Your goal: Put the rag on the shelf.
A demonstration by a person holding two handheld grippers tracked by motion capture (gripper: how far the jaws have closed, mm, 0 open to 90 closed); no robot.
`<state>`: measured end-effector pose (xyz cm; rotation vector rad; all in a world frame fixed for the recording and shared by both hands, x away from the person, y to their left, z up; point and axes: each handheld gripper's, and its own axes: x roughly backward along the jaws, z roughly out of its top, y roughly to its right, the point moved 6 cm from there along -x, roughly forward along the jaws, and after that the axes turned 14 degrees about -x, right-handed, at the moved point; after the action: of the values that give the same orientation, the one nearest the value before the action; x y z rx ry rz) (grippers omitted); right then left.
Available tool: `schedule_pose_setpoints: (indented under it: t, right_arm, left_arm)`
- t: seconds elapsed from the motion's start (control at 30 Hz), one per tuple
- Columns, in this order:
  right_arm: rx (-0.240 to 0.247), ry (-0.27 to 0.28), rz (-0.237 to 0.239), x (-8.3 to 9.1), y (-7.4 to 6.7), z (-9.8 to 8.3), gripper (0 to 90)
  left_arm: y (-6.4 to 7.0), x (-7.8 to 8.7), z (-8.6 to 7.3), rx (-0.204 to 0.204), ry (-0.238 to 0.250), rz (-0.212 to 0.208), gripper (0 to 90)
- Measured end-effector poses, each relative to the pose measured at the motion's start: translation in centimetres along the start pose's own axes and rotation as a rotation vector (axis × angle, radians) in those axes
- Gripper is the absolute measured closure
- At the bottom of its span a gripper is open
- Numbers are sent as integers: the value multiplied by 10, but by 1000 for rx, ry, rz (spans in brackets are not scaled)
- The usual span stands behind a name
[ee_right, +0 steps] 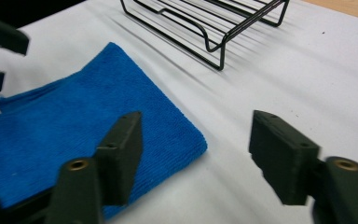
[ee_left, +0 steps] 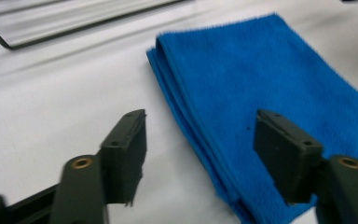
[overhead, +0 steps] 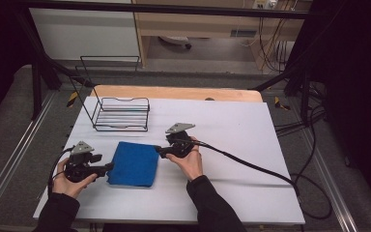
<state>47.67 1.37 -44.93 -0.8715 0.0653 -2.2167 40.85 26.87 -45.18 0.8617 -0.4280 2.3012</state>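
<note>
A blue cloth (overhead: 134,164) lies folded flat on the white table cover (overhead: 236,140), between the two hands. My left gripper (overhead: 109,167) is at the cloth's left edge, jaws open. In the left gripper view, the left gripper (ee_left: 200,128) straddles the cloth's layered edge (ee_left: 270,88) without pressing on it. My right gripper (overhead: 158,151) hovers at the cloth's upper right corner, also open. From the right gripper view, the right gripper (ee_right: 196,128) has the cloth's corner (ee_right: 74,121) under its left jaw and bare table between the pads.
A black wire rack (overhead: 121,115) stands on the table behind the cloth and is close ahead in the right gripper view (ee_right: 214,28). A wooden table edge (overhead: 174,92) runs along the back. A black cable (overhead: 251,166) trails right from the right gripper.
</note>
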Motion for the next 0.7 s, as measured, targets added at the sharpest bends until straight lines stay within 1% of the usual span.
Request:
schedule_pose_setpoints:
  t: [0.07,0.13,0.2,0.27,0.37,0.43,0.5,0.57,0.67,0.7]
  right_arm:
    - [-12,12,8,8,0,0,261]
    - [-19,12,4,16,1,-2,191]
    - [-12,13,-7,22,4,-5,155]
    - [-12,11,-8,28,7,-9,129]
    - [-17,-5,-17,37,11,-15,90]
    - [-19,-11,-18,42,14,-19,80]
    - [-27,-13,-20,48,16,-23,71]
    - [-30,-12,-31,52,18,-27,66]
    - [-38,-12,-29,56,19,-32,59]
    - [-38,-14,-26,58,19,-34,59]
  left_arm:
    - [-4,-1,6,4,-5,-8,276]
    - [-7,-4,11,2,-11,-11,215]
    - [-11,-7,16,-4,-18,-15,155]
    - [-15,-11,22,4,-20,-11,122]
    - [-22,-16,30,6,-24,7,124]
    - [-26,-22,33,2,-43,33,137]
    - [-29,-29,36,-1,-58,57,172]
    - [-30,-36,39,5,-66,60,198]
    - [-30,-48,41,1,-64,62,238]
    - [-31,-52,42,0,-67,72,243]
